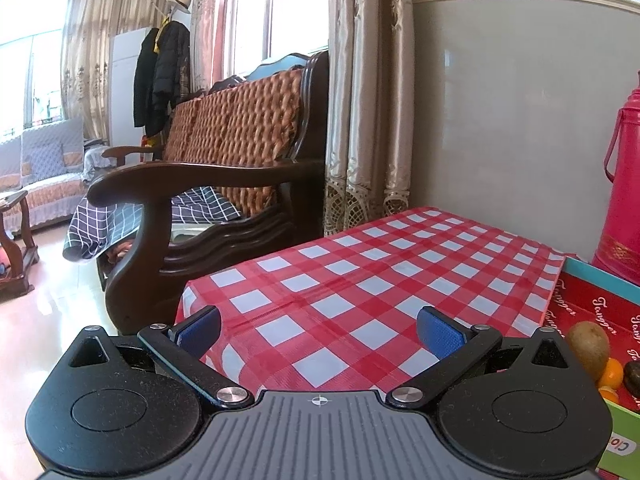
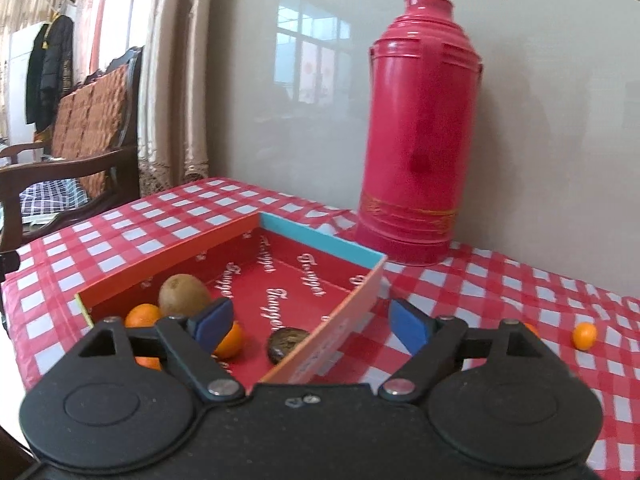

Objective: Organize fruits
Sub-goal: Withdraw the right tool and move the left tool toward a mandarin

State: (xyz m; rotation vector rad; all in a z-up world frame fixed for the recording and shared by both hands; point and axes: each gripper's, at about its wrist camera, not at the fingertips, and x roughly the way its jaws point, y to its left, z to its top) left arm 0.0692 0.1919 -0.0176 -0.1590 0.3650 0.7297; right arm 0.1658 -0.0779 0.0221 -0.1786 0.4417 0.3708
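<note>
Checked tablecloth (image 1: pixel 360 280) under both grippers' fingers (image 1: pixel 198 326) (image 2: pixel 408 326), spread wide, holding nothing.

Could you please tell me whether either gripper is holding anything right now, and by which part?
Nothing is held. The left gripper and right gripper both have open, empty jaws.

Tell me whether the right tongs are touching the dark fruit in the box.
Apart. In the right wrist view the right tongs stand open, and the dark fruit lies on the floor of the box clear of both pads.
</note>
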